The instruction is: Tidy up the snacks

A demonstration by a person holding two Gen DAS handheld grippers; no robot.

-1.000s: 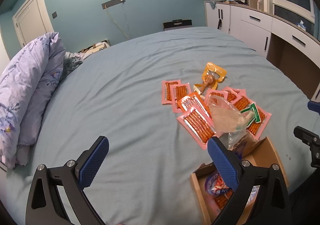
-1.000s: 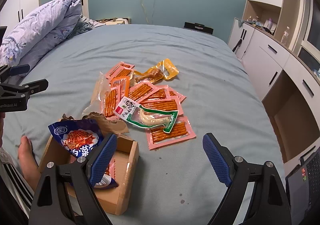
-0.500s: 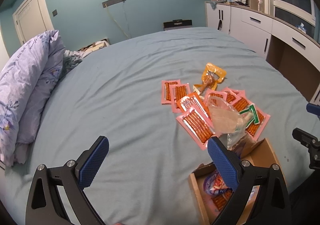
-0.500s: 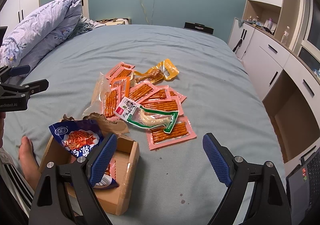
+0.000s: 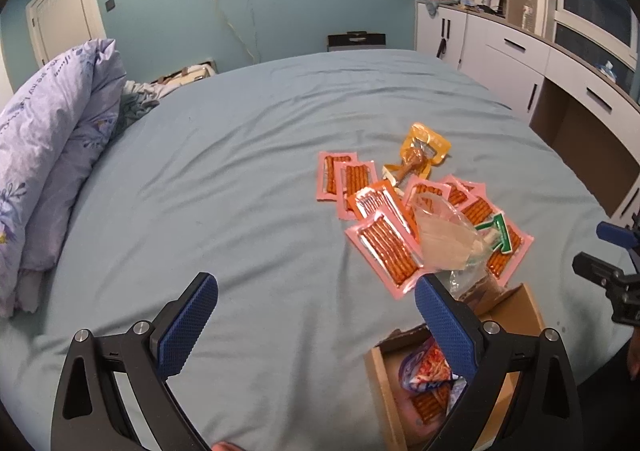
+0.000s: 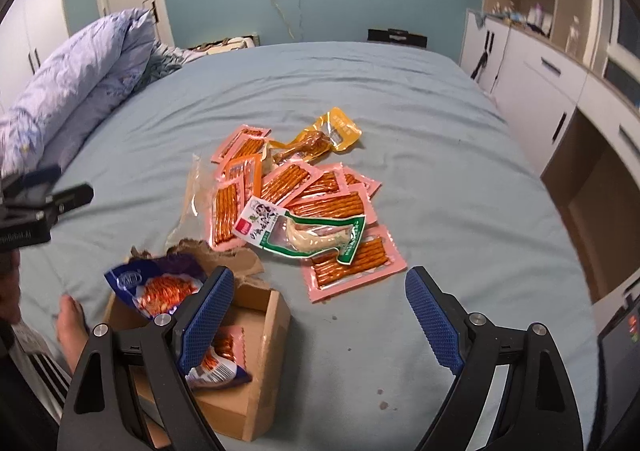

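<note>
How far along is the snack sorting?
Early stage. Done: the cardboard box already holds a blue snack bag and at least one pink packet. In hand: nothing; the left gripper and right gripper are both open and empty. Left: the pile on the bed, namely the pink stick-snack packets, green-edged packet, yellow drumstick packet and an empty clear bag.

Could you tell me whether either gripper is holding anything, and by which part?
Nothing is held: the left gripper and right gripper are both open and empty.
</note>
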